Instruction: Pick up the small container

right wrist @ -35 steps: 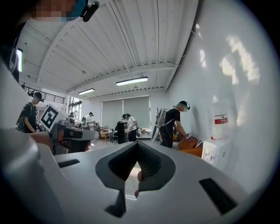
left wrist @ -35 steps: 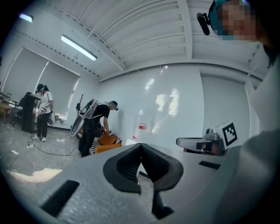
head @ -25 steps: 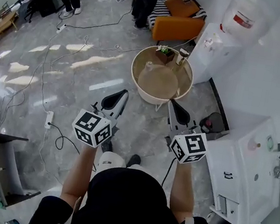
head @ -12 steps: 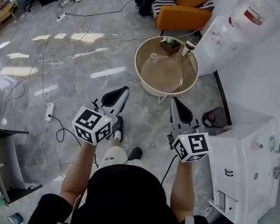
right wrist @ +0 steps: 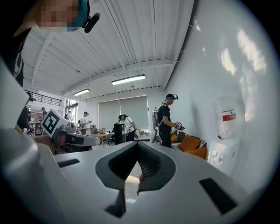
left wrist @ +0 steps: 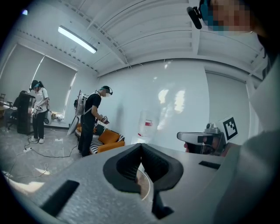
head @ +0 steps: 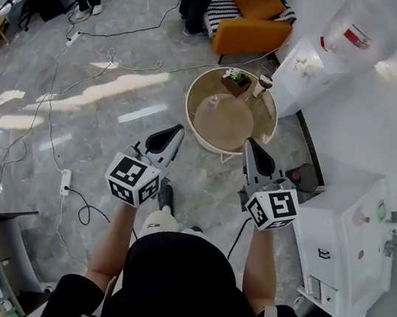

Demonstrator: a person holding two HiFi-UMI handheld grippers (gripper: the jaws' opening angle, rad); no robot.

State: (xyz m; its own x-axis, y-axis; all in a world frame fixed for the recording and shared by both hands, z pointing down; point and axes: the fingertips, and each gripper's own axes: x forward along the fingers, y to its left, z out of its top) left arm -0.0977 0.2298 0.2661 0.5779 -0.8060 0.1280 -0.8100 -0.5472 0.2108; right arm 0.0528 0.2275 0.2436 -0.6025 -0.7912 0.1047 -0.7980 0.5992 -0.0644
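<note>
A round beige table [head: 190, 115] stands on the floor ahead of me. On it are a small pale container [head: 212, 102], a potted plant [head: 235, 78] and a tall cup [head: 259, 87] at the far rim. My left gripper [head: 179, 130] and right gripper [head: 249, 143] are held side by side, both pointing at the table's near edge and short of it. The left gripper's [left wrist: 141, 148] jaws meet at the tips with nothing between them. The right gripper's [right wrist: 137, 146] jaws are likewise shut and empty.
A water dispenser [head: 314, 64] stands against the white wall right of the table, with an orange sofa [head: 253, 28] behind it. A white cabinet [head: 342, 244] is at my right. Cables and a power strip [head: 65, 181] lie on the floor at left. People stand at the back.
Both grippers have moved forward with the person's steps toward the round table. Their jaws have stayed shut.
</note>
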